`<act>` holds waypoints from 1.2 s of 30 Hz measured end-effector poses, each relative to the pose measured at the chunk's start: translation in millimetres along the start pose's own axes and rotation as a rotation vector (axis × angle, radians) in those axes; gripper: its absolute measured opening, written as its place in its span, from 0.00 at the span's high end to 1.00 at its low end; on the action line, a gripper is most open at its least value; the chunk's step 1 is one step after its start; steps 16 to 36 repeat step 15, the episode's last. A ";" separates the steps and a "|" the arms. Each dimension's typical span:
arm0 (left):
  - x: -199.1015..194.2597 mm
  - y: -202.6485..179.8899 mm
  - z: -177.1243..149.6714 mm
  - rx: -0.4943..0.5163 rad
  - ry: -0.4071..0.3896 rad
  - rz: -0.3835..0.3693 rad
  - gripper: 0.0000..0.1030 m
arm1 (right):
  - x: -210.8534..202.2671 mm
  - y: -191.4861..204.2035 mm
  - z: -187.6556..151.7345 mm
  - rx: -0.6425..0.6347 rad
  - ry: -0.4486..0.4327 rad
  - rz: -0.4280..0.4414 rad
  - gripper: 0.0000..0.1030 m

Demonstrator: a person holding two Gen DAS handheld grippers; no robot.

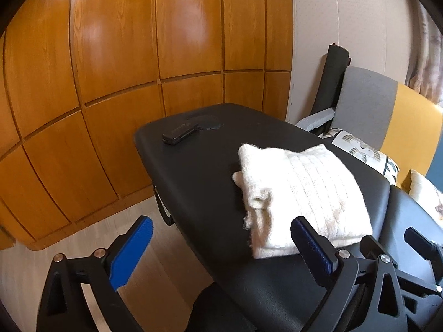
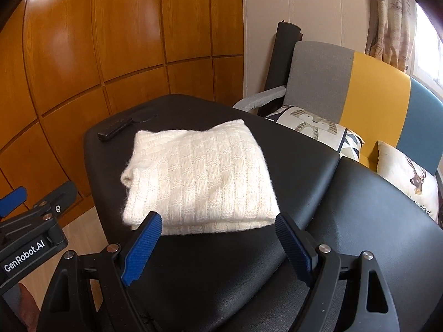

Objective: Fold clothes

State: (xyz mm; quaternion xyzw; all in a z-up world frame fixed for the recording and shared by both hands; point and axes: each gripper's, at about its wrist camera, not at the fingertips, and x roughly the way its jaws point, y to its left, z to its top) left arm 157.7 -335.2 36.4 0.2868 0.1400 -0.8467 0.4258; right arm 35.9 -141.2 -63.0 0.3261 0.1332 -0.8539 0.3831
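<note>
Folded cream sweater (image 2: 199, 177) flat on the black table (image 2: 360, 221), just ahead of the right gripper (image 2: 218, 238) and ahead-right of the left gripper (image 1: 221, 238) (both jaws wide apart, nothing between them), remote (image 1: 178, 134) beyond.

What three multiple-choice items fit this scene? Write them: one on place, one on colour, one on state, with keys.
1. Where is the white knit sweater?
A. on the black padded table
B. on the sofa
C. on the floor

2. What colour are the gripper pads?
A. red
B. blue
C. green

3. How does the sweater lie?
A. spread flat
B. hanging
C. folded in layers

Key: A, it rests on the table top; B, the ribbed pads show blue; C, stacked layers show at its near edge.
</note>
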 end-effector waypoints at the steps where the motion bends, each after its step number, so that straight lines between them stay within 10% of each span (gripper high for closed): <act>1: -0.8 -0.3 -0.8 0.003 -0.004 0.001 0.02 | 0.4 -0.2 -0.4 0.000 0.004 -0.003 0.17; 10: -5.9 -5.2 -4.5 0.014 0.006 -0.112 0.01 | 4.8 -5.8 -5.5 0.031 0.035 -0.005 0.17; 36: -5.9 -7.7 -8.3 0.016 0.005 -0.090 0.01 | 3.6 -7.6 -7.0 0.035 0.036 -0.005 0.17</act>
